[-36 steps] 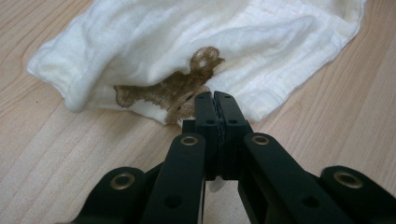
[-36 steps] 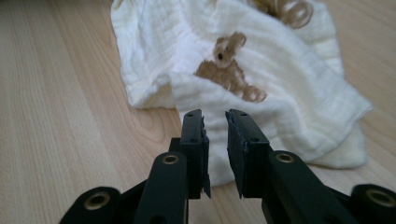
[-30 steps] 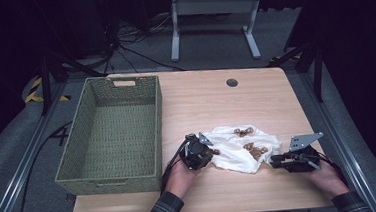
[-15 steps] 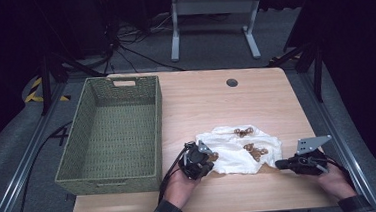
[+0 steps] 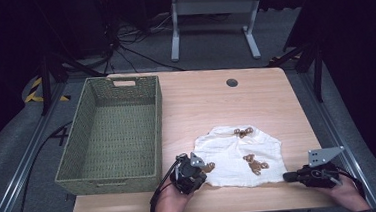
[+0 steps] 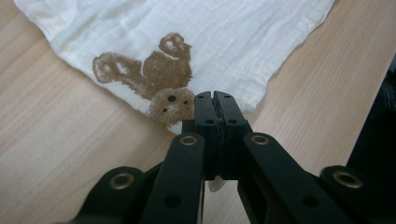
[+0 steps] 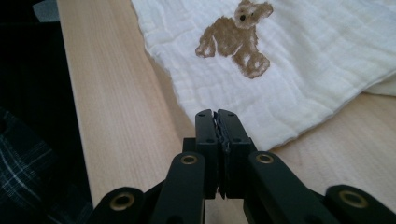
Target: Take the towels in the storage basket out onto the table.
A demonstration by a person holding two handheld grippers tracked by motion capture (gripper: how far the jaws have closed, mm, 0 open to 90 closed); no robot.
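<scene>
White cloth (image 5: 239, 155) with brown bear prints lay spread at lower centre of the high view, long axis running left to right between the two hands. Left gripper (image 5: 194, 171) sat at the cloth's lower-left corner, jaws clamped on the hem; its own view showed a scrap of fabric pinched between the closed jaws (image 6: 215, 116). Right gripper (image 5: 290, 177) sat at the lower-right edge, jaws together with the cloth border caught between them (image 7: 218, 126), judging by the thread-like fold there. Green wicker basket (image 5: 111, 170) stood just left of the left gripper, empty. Nothing lay between cloth and basket.
</scene>
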